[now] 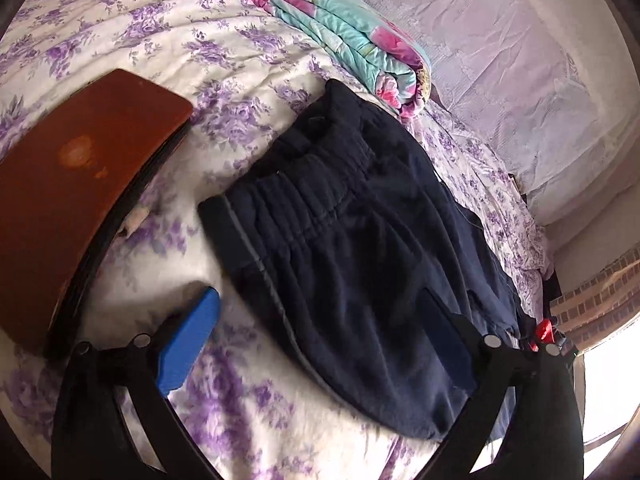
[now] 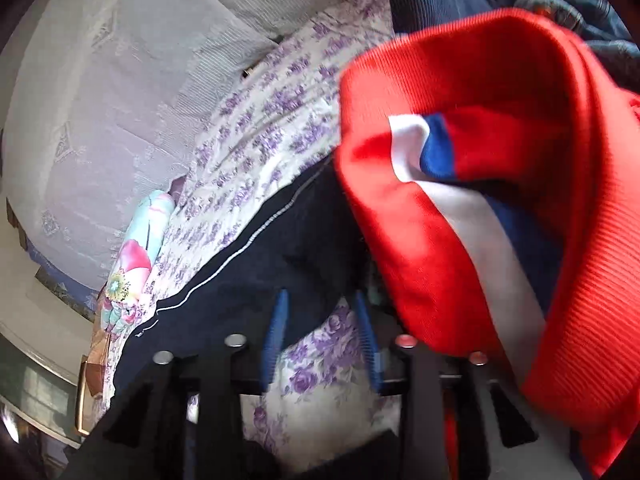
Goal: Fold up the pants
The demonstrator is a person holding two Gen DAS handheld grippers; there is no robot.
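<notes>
Spreading wide across both views: the bedspread (image 1: 224, 60), white with purple flowers, covering the bed. Lying on it, waistband toward the far side and legs running off to the right: the navy pants (image 1: 352, 256), flattened, grey piping down the near edge. Crowding the right wrist view: a red garment (image 2: 500, 208) with a white and blue stripe, hanging close to the lens, blurred. Sitting at the left: a brown board (image 1: 80, 184). Resting beyond the waistband: a folded floral quilt (image 1: 344, 36). Hovering over the pants with blue pads spread wide, gripping nothing: the left gripper (image 1: 320, 344). Parted only narrowly, poised at the pants' edge: the right gripper (image 2: 320, 332); cannot tell whether cloth is caught between.
</notes>
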